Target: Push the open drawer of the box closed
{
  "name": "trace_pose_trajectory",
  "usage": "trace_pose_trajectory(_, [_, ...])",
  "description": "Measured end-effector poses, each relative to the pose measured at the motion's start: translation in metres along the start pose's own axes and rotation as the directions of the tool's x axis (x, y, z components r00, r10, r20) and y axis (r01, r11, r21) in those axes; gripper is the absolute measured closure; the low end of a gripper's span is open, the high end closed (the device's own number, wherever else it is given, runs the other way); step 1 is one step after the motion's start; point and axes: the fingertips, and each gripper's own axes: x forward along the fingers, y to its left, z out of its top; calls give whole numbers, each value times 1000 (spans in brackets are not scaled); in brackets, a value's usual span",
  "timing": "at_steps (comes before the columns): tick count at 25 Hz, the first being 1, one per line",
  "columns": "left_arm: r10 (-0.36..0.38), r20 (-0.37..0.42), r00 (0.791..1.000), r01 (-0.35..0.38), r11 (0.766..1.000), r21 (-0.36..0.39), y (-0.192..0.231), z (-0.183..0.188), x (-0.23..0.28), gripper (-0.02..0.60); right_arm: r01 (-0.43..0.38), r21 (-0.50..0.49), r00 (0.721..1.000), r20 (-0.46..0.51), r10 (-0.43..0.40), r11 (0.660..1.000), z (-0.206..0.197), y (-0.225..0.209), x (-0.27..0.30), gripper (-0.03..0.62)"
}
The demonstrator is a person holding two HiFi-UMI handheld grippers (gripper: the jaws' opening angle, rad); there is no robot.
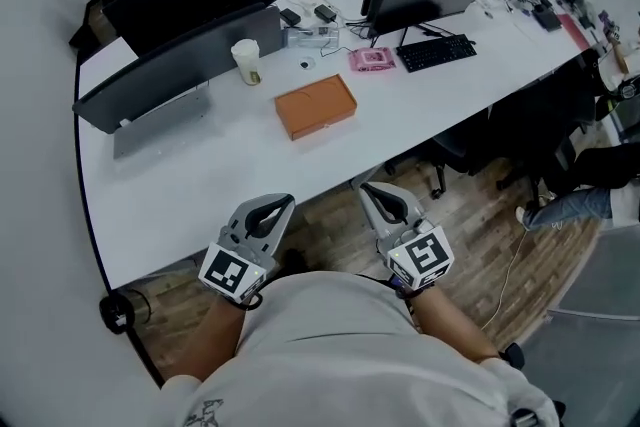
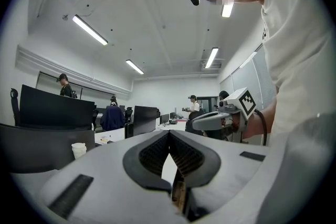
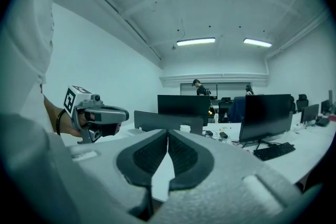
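The brown box (image 1: 315, 105) lies flat on the white table (image 1: 190, 177), in front of the monitors, well apart from both grippers. Whether its drawer stands out cannot be told from the head view. The left gripper (image 1: 272, 208) and right gripper (image 1: 383, 198) hang at the near table edge, each with jaws together on nothing. Judged from this, the push is not yet begun; approach and contact remain.

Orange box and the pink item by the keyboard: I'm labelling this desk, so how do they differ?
The orange box is plainly larger than the pink item. The orange box lies out front, alone on the white desk; the pink item lies farther back, beside the keyboard. Both lie flat on it.
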Motion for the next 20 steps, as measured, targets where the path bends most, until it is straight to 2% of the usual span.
trace_pose_trajectory(4, [21, -5, 1000, -21, 1000, -7, -50, 1, 8, 581, -35, -3, 999, 11, 35, 999, -6, -5, -45, 589])
trace_pose_trajectory(11, [35, -45, 998, -35, 999, -8, -142, -16, 25, 581, -76, 35, 997, -7, 76, 996, -42, -10, -133, 591])
trace_pose_trajectory(16, [39, -102, 994, -36, 999, 27, -204, -32, 24, 581, -127, 54, 991, -33, 129, 990, -70, -1, -180, 591])
trace_pose_trajectory(20, [59, -121, 991, -55, 998, 40, -235, -34, 14, 581, -156, 68, 987, -28, 159, 985, -79, 11, -206, 591])
